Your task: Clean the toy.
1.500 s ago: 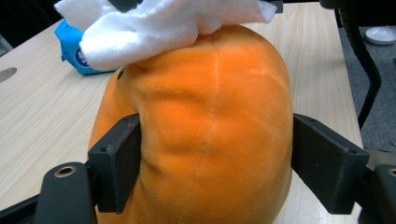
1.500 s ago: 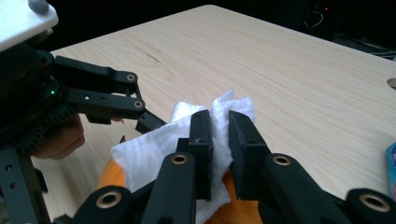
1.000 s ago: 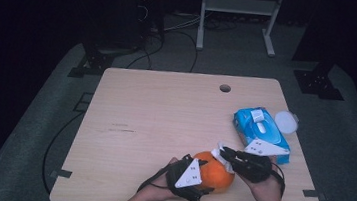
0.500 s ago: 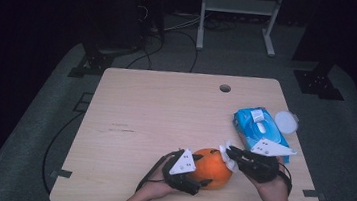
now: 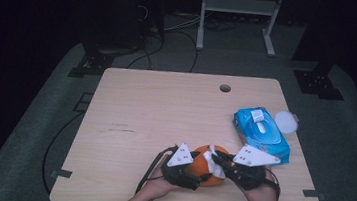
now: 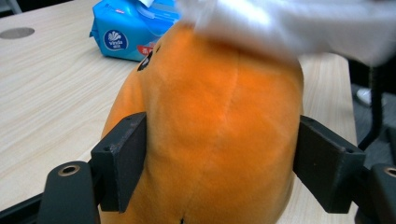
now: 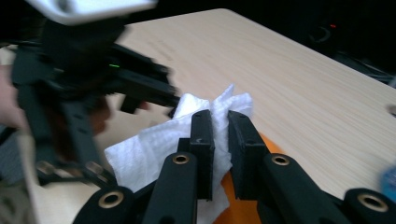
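Near the front edge of the table [image 5: 155, 108]: orange plush toy [image 6: 210, 121], clamped at both flanks by the left claw [image 6: 219, 163]. Right claw [image 7: 219, 122] pinched tight on a white wipe [image 7: 154, 144], pressed against the toy's top. Blue wipes pack [image 5: 261, 132] just beyond, to the right.

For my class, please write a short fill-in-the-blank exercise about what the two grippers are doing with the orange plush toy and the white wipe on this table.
1. The left gripper is clamped on the sides of the ______ plush toy.
2. The right gripper pinches a white ______ and holds it against the toy.
3. The blue pack of wipes lies on the wooden ______, beyond the right gripper.
4. Beside the pack lies a round ______ lid.

Missing words: orange; wipe; table; white
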